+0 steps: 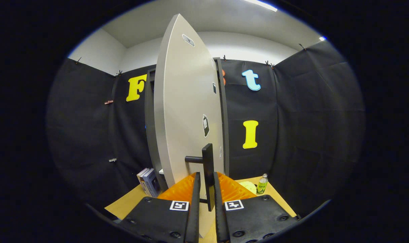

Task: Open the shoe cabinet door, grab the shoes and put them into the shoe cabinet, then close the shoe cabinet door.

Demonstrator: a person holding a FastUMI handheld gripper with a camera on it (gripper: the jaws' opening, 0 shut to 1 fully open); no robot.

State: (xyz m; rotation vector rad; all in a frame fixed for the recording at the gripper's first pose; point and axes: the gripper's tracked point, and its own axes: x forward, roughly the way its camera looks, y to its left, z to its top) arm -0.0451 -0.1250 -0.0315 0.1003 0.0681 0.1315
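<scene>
Gripper view: your gripper (206,202) is clamped on the door handle (208,168); cabinet door (184,111) part-open. Shoes, closing likely still to do.

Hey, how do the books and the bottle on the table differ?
The books stand left of the cabinet door; the bottle stands right of it. The books are flat, boxy and bluish; the bottle is round, slim and green-labelled. Both stand upright on the table, beyond the tongs, whose fingers flank the door handle.
</scene>
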